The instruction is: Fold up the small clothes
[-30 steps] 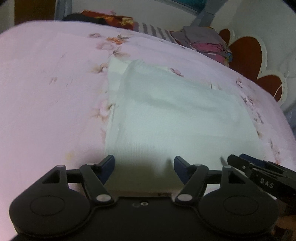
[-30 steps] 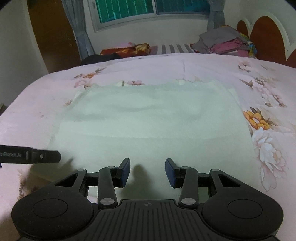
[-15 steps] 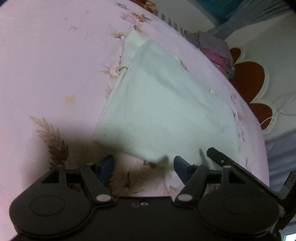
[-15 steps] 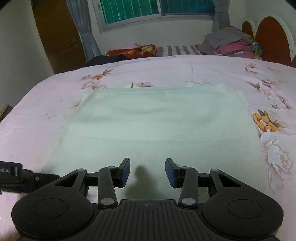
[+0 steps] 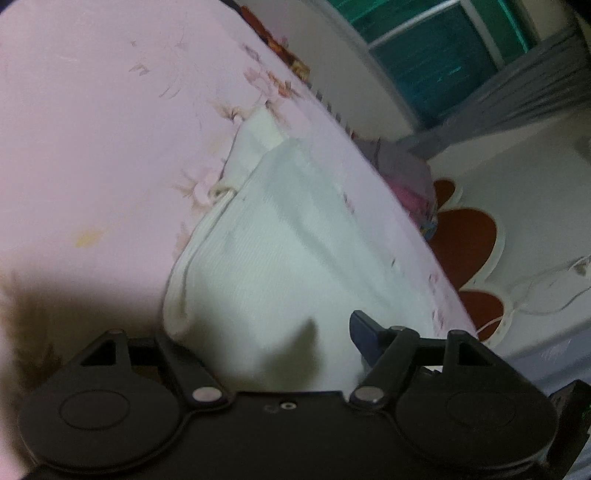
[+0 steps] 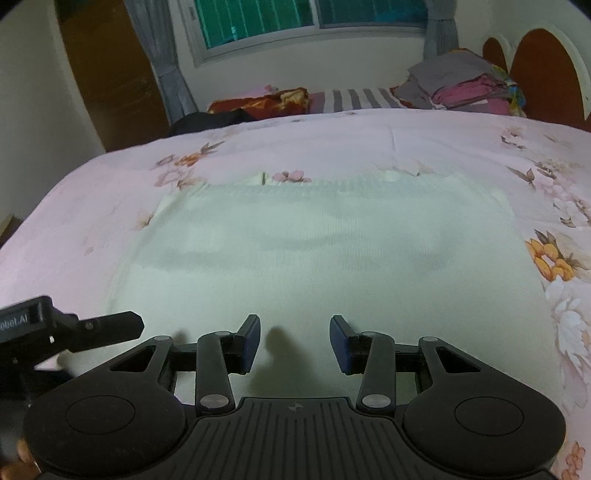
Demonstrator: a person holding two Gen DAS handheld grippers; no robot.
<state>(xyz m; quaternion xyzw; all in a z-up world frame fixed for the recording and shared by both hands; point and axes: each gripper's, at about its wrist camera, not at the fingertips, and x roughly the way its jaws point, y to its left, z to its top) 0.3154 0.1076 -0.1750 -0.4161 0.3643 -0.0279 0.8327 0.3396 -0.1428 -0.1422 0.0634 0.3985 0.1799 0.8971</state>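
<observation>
Cloth [image 5: 280,266] apparently hides left gripper's [image 5: 266,339] near finger.

Open right hand-held gripper [image 6: 294,341] over white garment [image 6: 325,266].

garment [image 6: 325,258] on bed [image 6: 92,192] | clothes pile [image 6: 461,86] behind, right

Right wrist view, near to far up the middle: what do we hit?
Right tongs → white garment spread flat → pink floral bedspread → striped pillow → window.
</observation>
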